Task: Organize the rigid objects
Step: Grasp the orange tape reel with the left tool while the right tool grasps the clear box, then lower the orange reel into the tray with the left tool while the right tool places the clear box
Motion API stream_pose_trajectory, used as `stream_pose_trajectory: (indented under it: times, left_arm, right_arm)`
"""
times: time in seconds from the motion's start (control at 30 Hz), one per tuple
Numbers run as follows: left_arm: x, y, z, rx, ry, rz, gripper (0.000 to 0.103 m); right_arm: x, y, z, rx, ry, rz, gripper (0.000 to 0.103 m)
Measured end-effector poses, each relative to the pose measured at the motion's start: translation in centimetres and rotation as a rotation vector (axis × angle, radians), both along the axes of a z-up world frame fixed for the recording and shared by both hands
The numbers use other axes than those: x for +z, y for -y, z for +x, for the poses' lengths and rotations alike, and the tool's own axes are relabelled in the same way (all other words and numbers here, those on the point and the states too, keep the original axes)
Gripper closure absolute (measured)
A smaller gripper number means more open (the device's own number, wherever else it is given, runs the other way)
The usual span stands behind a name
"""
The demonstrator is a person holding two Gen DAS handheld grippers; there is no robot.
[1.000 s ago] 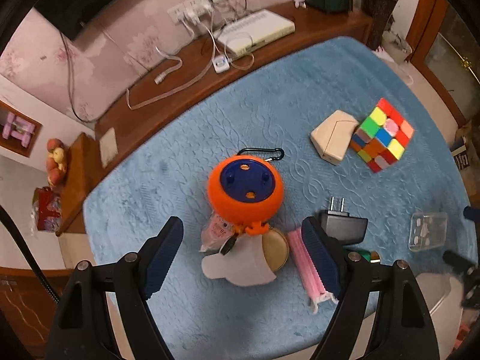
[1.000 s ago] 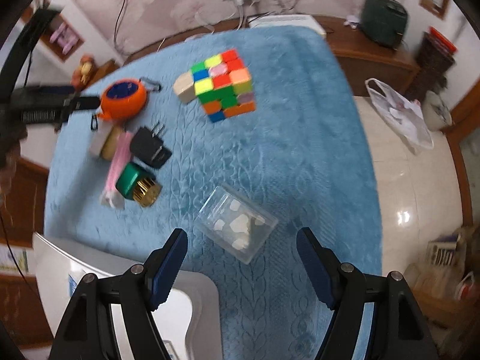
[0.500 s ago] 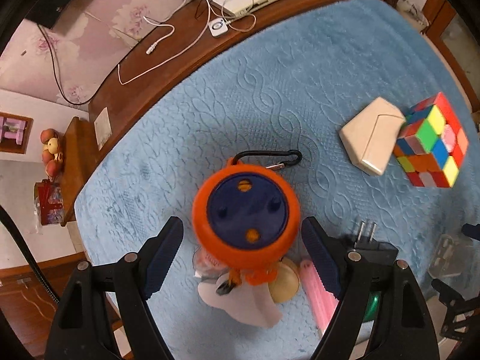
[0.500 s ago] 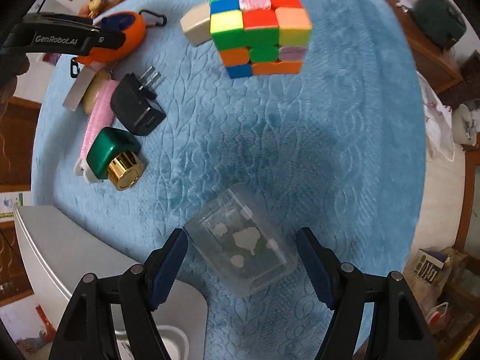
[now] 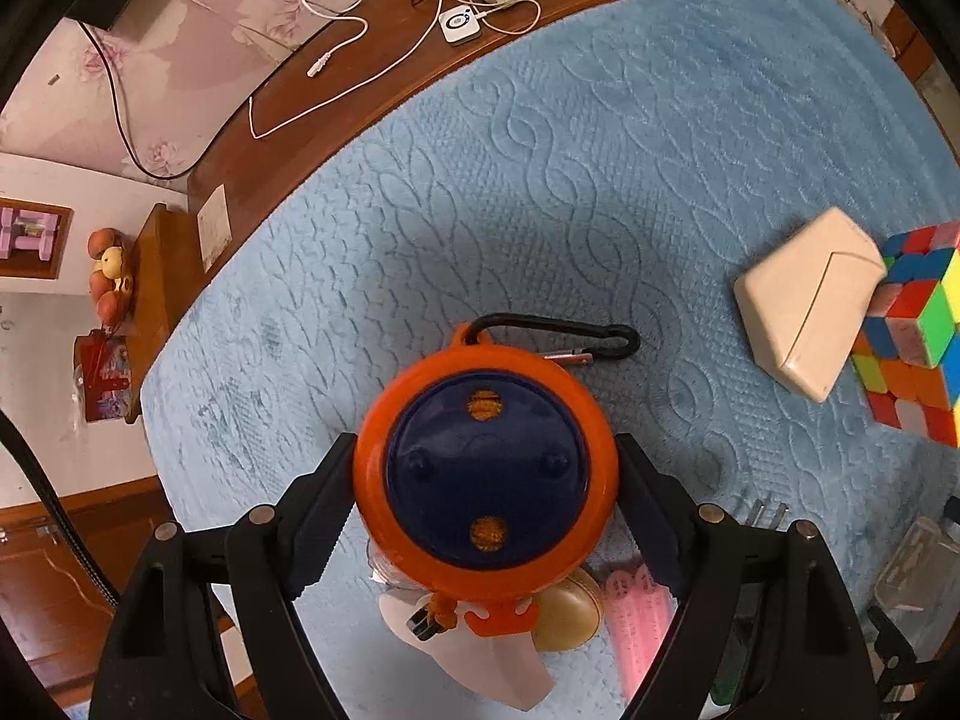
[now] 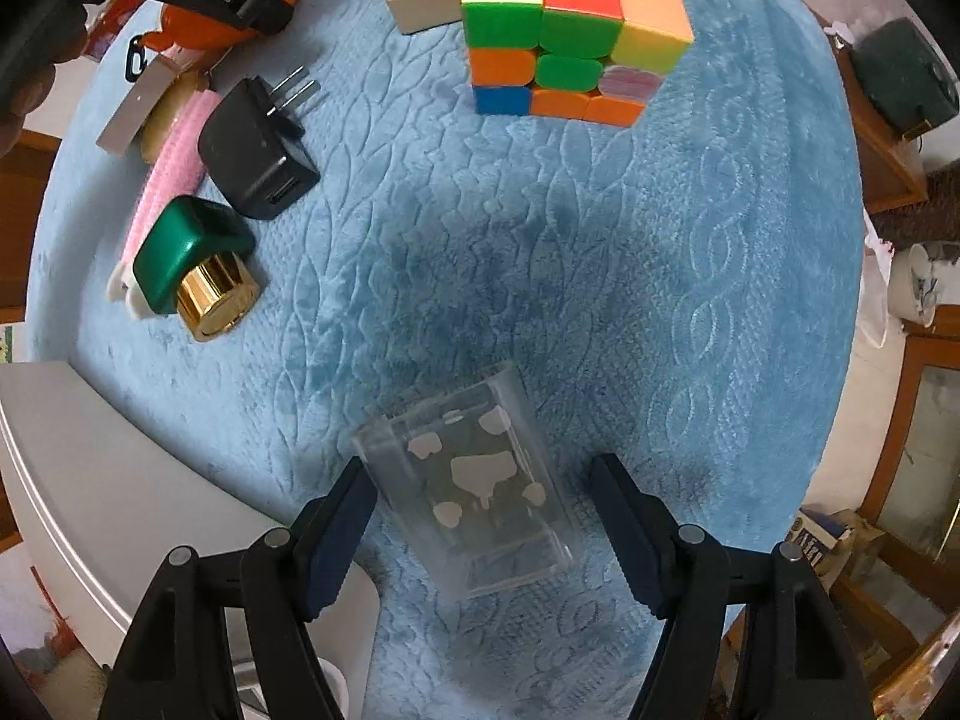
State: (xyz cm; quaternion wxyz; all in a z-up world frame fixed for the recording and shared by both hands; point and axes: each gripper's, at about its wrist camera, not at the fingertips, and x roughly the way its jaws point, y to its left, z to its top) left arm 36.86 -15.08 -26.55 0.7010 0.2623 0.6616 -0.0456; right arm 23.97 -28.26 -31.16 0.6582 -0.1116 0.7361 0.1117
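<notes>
A quilted blue mat [image 6: 600,252] covers the wooden table. The left gripper [image 5: 486,510] has its jaws pinching the round orange case with a navy face [image 5: 486,474]. The right gripper [image 6: 480,522] has its jaws spread; the clear plastic box [image 6: 480,486] lies between them, touching the left finger

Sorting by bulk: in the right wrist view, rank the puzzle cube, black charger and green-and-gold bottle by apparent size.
Largest: puzzle cube.
Black charger and green-and-gold bottle look alike; fisheye nearness makes their order unsure.
</notes>
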Motion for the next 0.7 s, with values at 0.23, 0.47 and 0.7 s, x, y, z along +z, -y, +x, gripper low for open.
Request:
stream_pose_trajectory:
  times: [0.23, 0.47, 0.7]
  left_arm:
    - [0.3, -0.8, 0.0, 0.002, 0.016, -0.044, 0.020]
    - [1.8, -1.6, -0.1, 0.036, 0.065, -0.130, 0.020]
    - [5.4, -2.6, -1.5, 0.041, 0.148, -0.219, 0.020]
  right_arm:
    - [1.0, 1.3, -0.7, -0.064, 0.043, 0.028, 0.047]
    - [3.3, 3.4, -2.0, -0.194, 0.106, 0.140, 0.047]
    - [7.3, 3.3, -3.9, -0.274, 0.199, 0.245, 0.047]
